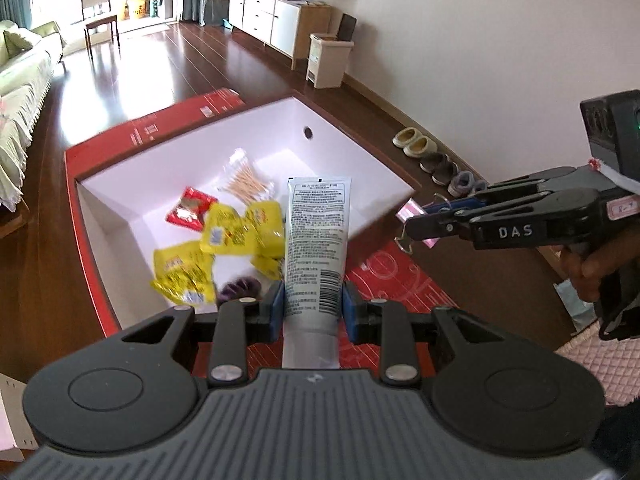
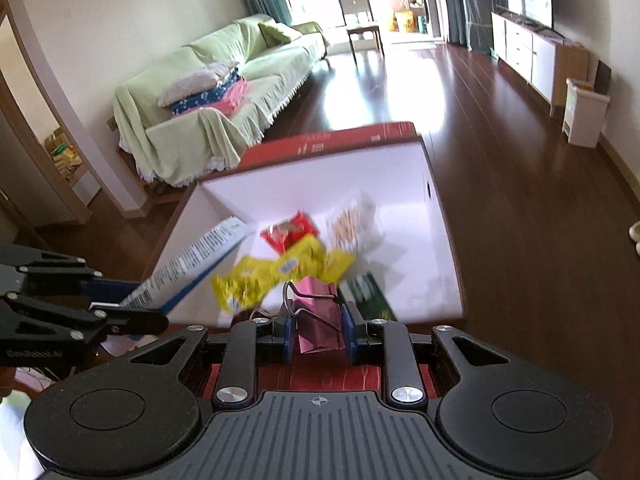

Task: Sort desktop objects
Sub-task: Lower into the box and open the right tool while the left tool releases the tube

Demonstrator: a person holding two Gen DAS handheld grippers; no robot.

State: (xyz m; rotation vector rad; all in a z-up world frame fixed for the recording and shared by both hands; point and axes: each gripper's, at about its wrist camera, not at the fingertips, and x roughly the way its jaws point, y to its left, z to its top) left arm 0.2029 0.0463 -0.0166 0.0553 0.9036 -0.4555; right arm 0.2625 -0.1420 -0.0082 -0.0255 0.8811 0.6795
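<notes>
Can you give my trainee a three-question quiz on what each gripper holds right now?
1. True or false: the left gripper is shut on the tube.
2. What does the right gripper hold? A) cotton swabs B) pink binder clip C) red packet
3. Fill in: the yellow packets lie in the white ____.

Key: 1 true. 2 B, the pink binder clip. 3 box.

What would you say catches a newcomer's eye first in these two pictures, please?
Probably the white tube clamped in the left tool, jutting out over the red-edged white box. Next, the pink binder clip pinched in the right tool, and the bright yellow packets piled inside the box.
</notes>
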